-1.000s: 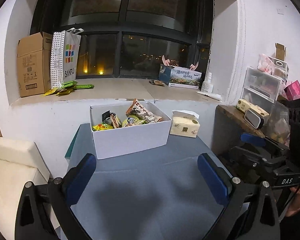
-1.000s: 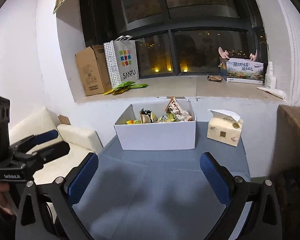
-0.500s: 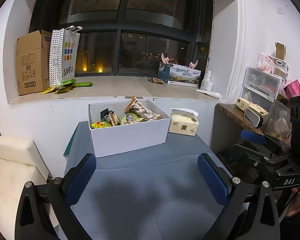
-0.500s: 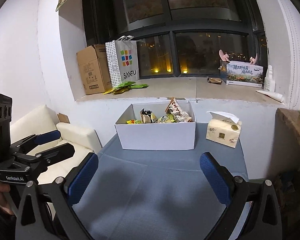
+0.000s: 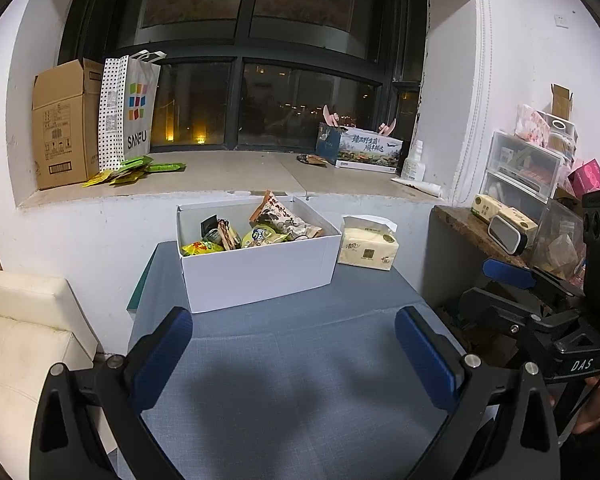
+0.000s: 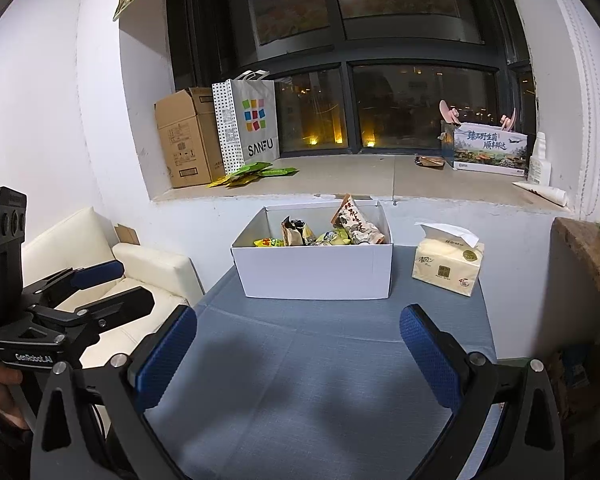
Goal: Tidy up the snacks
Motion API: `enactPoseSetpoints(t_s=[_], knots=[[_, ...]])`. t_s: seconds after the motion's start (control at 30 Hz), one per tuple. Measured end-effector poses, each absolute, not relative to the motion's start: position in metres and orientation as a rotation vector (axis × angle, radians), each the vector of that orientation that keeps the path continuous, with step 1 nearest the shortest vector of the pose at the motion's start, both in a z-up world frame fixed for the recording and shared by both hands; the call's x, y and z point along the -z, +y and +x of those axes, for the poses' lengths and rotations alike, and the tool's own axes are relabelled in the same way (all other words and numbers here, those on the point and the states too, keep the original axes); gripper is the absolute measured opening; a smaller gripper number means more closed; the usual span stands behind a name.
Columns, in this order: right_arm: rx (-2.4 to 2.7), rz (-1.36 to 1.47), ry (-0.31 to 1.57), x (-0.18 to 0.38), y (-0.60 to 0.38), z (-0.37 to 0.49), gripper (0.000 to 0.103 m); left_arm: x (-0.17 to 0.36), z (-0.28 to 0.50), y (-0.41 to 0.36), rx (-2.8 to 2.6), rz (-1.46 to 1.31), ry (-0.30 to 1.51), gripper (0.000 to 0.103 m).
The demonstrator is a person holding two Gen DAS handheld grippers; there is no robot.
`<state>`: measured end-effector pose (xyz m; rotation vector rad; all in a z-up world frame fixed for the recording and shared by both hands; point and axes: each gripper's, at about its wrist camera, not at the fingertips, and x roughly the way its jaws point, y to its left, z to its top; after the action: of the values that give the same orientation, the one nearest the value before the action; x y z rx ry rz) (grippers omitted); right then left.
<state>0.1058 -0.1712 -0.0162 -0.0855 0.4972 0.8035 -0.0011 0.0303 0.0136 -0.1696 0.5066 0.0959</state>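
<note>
From the left wrist view, the left tongs (image 5: 294, 354) hang spread wide over the near part of the blue table (image 5: 300, 400), gripping nothing. The white box (image 5: 260, 268) stands toward the table's far edge, and the snack packets (image 5: 256, 232) lie inside it. A tissue pack (image 5: 368, 246) sits just beside the box, at the far right corner.

From the right wrist view, the right tongs (image 6: 298, 354) are likewise spread and empty above the table's near part. The white box (image 6: 316, 270) holds the snack packets (image 6: 328, 234) near the far edge, with the tissue pack (image 6: 448, 262) to its right.
</note>
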Motion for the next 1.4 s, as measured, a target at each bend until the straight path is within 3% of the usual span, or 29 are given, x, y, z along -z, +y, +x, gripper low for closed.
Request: enactPoseSetpoints(t_s=[1.4], knots=[[-0.817, -0.100, 0.503, 0.0166, -0.1693, 0.1057, 0.103, -0.0100, -0.0015, 0.0292, -0.081, -0.170, 0.508, 0.103]])
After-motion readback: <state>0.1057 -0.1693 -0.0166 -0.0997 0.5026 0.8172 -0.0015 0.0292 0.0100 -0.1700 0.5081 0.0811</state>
